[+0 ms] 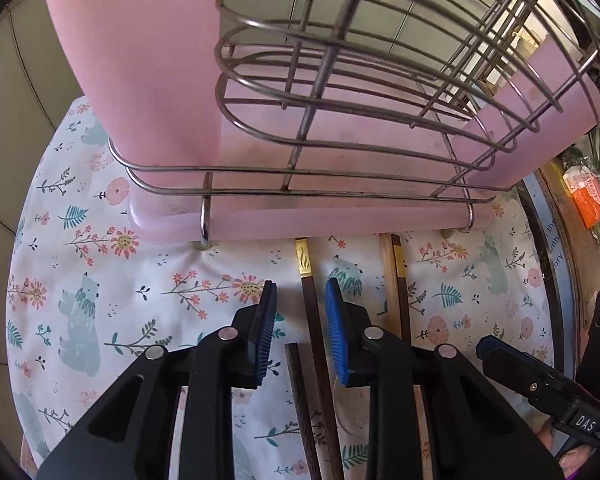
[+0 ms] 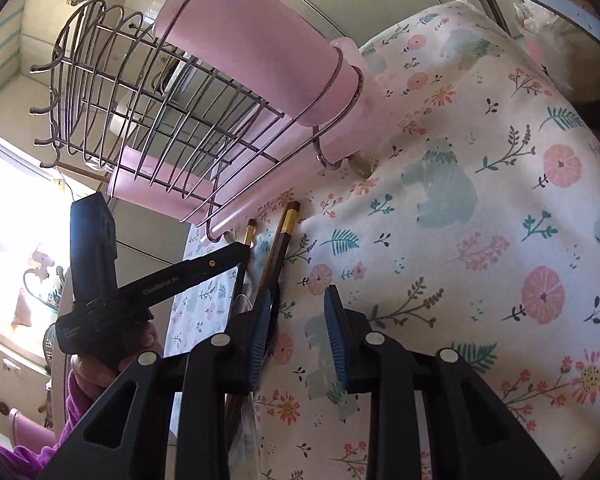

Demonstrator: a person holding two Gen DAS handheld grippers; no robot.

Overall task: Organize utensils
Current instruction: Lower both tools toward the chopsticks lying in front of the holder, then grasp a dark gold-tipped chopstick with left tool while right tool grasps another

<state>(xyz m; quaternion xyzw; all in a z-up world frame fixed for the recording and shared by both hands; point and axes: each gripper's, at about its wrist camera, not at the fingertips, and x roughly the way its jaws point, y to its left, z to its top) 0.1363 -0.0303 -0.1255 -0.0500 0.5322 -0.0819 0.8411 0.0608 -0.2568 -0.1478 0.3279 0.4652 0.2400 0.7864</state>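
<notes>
Several dark chopsticks with gold bands lie on the floral cloth in front of a wire rack [image 1: 340, 80] that holds pink cups [image 1: 148, 80]. My left gripper [image 1: 301, 300] points down at the cloth. One gold-banded chopstick [image 1: 306, 264] runs between its blue pads, which stand apart from it on both sides. A shorter dark stick [image 1: 298, 384] lies beside it, and two more chopsticks [image 1: 398, 280] lie to the right. My right gripper [image 2: 299, 292] is open over bare cloth, with the chopsticks [image 2: 286, 228] just left of its left pad.
The rack stands on a pink tray [image 1: 260, 224] at the cloth's far side. A clear plastic piece [image 2: 244, 304] lies by the chopsticks. A hand [image 2: 96, 372] holds the left gripper. An orange packet [image 1: 586, 196] sits beyond the table's right rim.
</notes>
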